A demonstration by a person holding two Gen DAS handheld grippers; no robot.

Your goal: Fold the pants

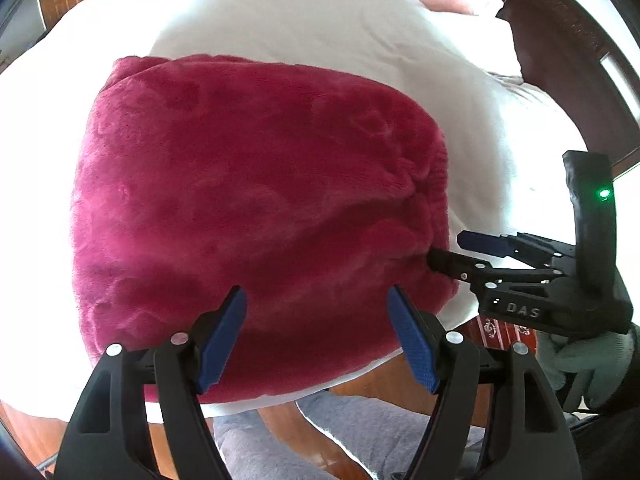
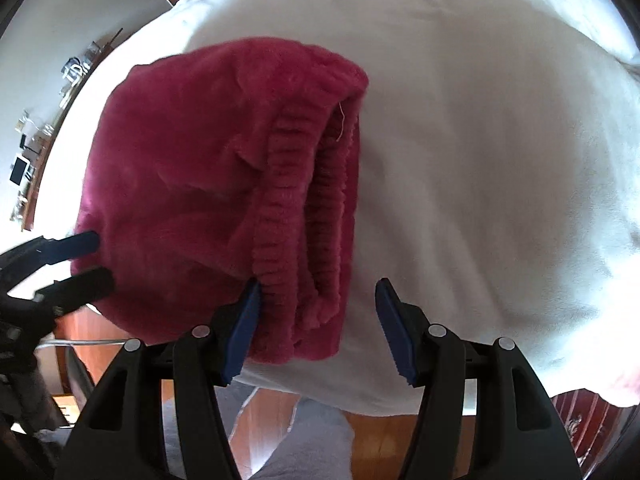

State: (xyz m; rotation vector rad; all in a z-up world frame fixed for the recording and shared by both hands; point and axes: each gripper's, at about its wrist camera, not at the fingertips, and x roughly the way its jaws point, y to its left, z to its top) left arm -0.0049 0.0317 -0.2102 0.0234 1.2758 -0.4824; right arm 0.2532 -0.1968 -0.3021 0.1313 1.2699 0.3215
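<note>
On the white bed (image 1: 280,20), near its front edge, I see the pants (image 1: 256,208) lying as a folded block of deep pink plush, with the white sheet showing on the left, far and right sides of it. Left wrist view: my left claw (image 1: 316,336) hangs over the near edge of the pants, its blue pads (image 1: 222,336) spread wide with only the plush surface below them, nothing pinched. Same view, right side: my right claw (image 1: 450,250) comes in from the right, held by a gloved hand (image 1: 584,364), its tips at the right edge of the pants; a green light shows on its handle. Right wrist view: the ribbed elastic waistband (image 2: 308,216) lies doubled along the right side of the folded block, running from far to near. My right claw (image 2: 318,328) stands spread here too; its left pad (image 2: 244,332) lies just beside the near end of the waistband, its right pad over bare sheet, and I see no cloth gripped between them. The left claw (image 2: 94,260) appears at the left edge of this view, its tips at the left side of the pants. Below the bed edge, wooden floor (image 2: 372,440) and grey-clad legs (image 2: 308,448) are visible.
</note>
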